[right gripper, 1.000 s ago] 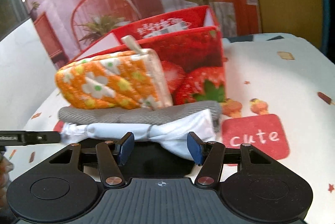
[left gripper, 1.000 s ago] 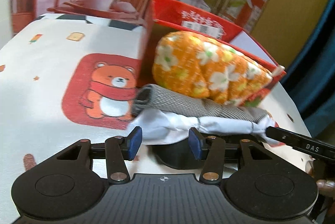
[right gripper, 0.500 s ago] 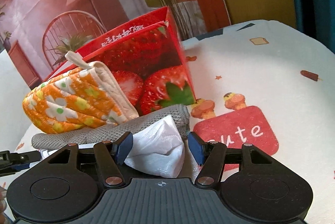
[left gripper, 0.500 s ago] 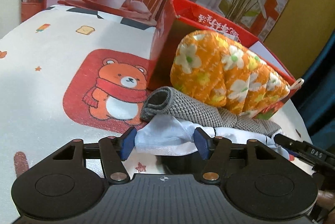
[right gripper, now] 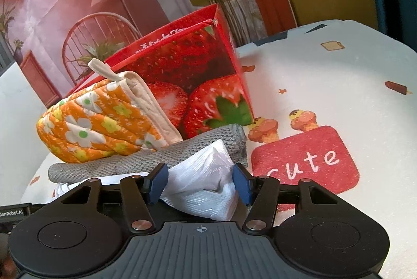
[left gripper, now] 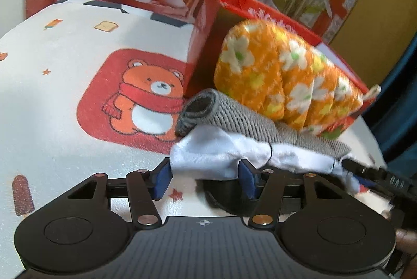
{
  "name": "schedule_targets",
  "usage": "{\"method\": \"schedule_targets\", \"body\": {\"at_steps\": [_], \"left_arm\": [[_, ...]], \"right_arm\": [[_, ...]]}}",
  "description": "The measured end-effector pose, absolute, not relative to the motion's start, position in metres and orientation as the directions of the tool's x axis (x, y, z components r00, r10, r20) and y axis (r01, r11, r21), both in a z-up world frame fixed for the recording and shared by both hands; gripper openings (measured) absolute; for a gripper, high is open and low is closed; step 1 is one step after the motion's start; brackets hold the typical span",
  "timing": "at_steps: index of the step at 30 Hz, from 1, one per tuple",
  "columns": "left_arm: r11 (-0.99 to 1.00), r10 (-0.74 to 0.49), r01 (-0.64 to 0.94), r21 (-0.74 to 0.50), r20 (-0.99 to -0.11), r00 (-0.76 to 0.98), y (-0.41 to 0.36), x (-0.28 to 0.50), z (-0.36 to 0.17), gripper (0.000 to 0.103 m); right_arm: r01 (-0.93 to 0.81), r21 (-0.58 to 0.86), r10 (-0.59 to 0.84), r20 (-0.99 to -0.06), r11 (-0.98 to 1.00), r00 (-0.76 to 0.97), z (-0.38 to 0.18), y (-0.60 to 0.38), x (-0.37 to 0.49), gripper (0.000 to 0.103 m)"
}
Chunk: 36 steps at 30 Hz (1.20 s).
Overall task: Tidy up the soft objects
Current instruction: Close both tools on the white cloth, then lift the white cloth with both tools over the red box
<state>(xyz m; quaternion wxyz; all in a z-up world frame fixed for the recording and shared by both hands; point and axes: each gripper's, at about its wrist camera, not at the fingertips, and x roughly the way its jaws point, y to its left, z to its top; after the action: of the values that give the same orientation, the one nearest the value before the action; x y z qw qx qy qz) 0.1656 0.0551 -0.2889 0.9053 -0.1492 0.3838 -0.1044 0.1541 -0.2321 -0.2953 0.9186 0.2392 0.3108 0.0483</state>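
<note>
A stack of soft things is held up between my two grippers: a white cloth [left gripper: 208, 156] at the bottom, a grey knitted cloth [left gripper: 234, 117] on it and an orange flowered oven mitt [left gripper: 273, 75] on top. My left gripper [left gripper: 206, 178] grips one end of the white cloth. My right gripper [right gripper: 199, 183] grips the other end [right gripper: 206, 182]. The grey cloth [right gripper: 161, 156] and the mitt [right gripper: 99, 122] also show in the right wrist view. The red strawberry box [right gripper: 198, 75] stands just behind the stack.
The table carries a white cloth with a red bear patch [left gripper: 140, 96] on the left and a red "cute" patch [right gripper: 307, 161] on the right. The box [left gripper: 234, 5] is open at the top. A backdrop with plants stands behind the table.
Both grippers have swung around the ends of the stack and come closer to it. The white cloth is bunched more between the fingers, and the stack sits a little higher against the box.
</note>
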Motion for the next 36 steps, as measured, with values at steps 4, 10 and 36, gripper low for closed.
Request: {"method": "schedule_targets", "body": {"at_steps": [4,10,36], "left_arm": [[0.908,-0.325,0.048,-0.416,-0.629,0.706,0.065,0.169,-0.283,0.061],[0.908,-0.333,0.052,-0.415,-0.643,0.690,0.056,0.178,-0.286,0.064],[0.913,-0.395,0.216,-0.346,-0.618,0.679,0.041,0.138,-0.268,0.012]], "right_arm": [[0.066,0.478,0.240,-0.549,0.876,0.801,-0.298,-0.233,0.154,0.054],[0.075,0.489,0.243,-0.554,0.869,0.796,-0.302,-0.233,0.155,0.055],[-0.050,0.456,0.313,-0.523,0.889,0.793,-0.277,-0.213,0.128,0.007]]}}
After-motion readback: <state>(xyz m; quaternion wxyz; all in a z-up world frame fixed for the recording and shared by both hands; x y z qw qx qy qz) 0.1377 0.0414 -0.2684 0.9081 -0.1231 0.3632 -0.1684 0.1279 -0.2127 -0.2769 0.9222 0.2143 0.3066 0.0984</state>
